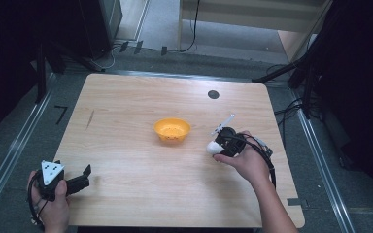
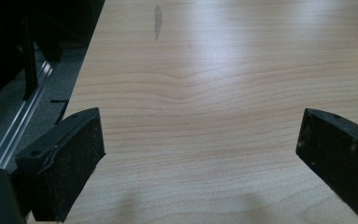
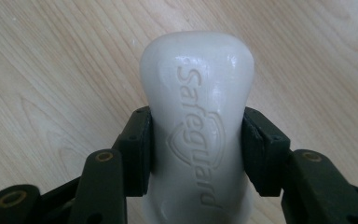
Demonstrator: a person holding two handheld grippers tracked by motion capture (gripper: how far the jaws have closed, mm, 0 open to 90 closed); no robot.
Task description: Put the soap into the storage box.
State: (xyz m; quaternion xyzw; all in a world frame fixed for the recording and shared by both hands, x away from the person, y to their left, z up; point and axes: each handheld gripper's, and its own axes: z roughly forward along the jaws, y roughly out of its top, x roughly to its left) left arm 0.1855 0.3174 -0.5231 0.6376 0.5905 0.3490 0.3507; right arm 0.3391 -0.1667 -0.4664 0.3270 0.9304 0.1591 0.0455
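A: Soap bar [image 3: 196,126], white, "Safeguard" embossed on its face. Location?

B: Clamped in the right hand-held gripper [image 1: 217,145], over the right half of the tabletop [image 1: 126,160]. In the right gripper view the two black jaws press on its two long sides at about mid-length; the rounded end sticks out past them over the wood.

A: Log the scene, largest item first.

B: Tabletop: light wood, rounded corners, a dark round spot [image 1: 213,94] near the far edge and a short dark streak [image 1: 90,119] on the left part. Next, orange bowl [image 1: 172,130], upright near the centre, standing apart from both grippers.

A: Bowl to soap?

B: Bowl sits to the left of the soap and a little farther back, near but not touching.

A: Left side?

B: Left hand-held gripper [image 1: 83,175] held at the near left corner of the tabletop, grey three-cornered plate on top. In the left gripper view its jaws stand wide apart with only bare wood between them, nothing gripped.

A: Contact between soap and wood?

B: Cannot tell.
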